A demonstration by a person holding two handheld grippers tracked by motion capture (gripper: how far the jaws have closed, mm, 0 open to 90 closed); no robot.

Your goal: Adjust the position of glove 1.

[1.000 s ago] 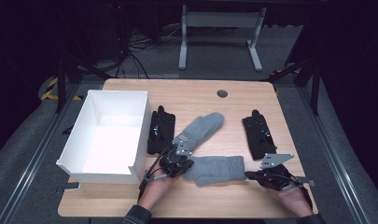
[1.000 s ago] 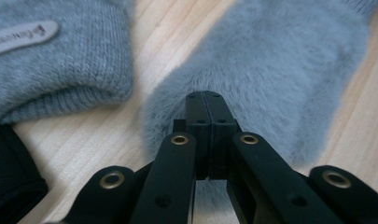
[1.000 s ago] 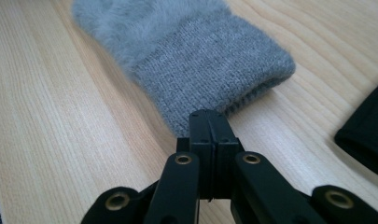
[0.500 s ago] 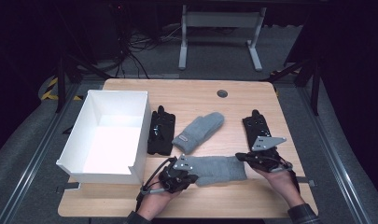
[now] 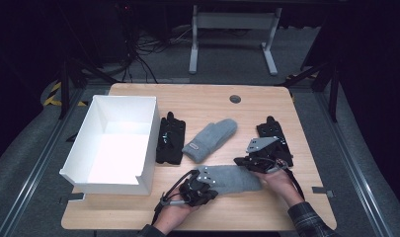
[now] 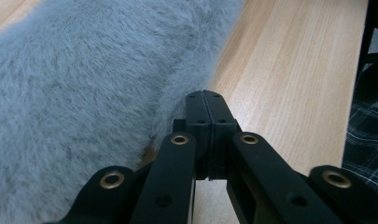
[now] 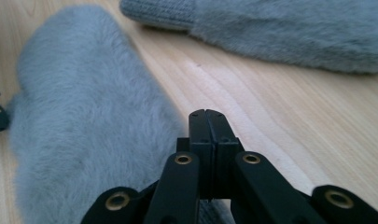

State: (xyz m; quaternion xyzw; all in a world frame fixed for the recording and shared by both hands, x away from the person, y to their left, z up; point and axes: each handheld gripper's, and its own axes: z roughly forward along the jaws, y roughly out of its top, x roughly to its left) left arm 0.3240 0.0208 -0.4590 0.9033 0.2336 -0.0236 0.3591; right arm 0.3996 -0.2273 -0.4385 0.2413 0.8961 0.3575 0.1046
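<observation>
Hand-held grippers [image 5: 237,170] flank crosswise-lying mitten [image 5: 234,178].

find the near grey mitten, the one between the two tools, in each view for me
High view: the near grey mitten lies crosswise at the table's front edge, between the left tool and the right tool.
Left gripper view: its fur covers the left and upper part, beside the shut jaws.
Right gripper view: it runs up the left side.
Shared landmark: the light wooden table, bare beside the mitten in all three.
</observation>
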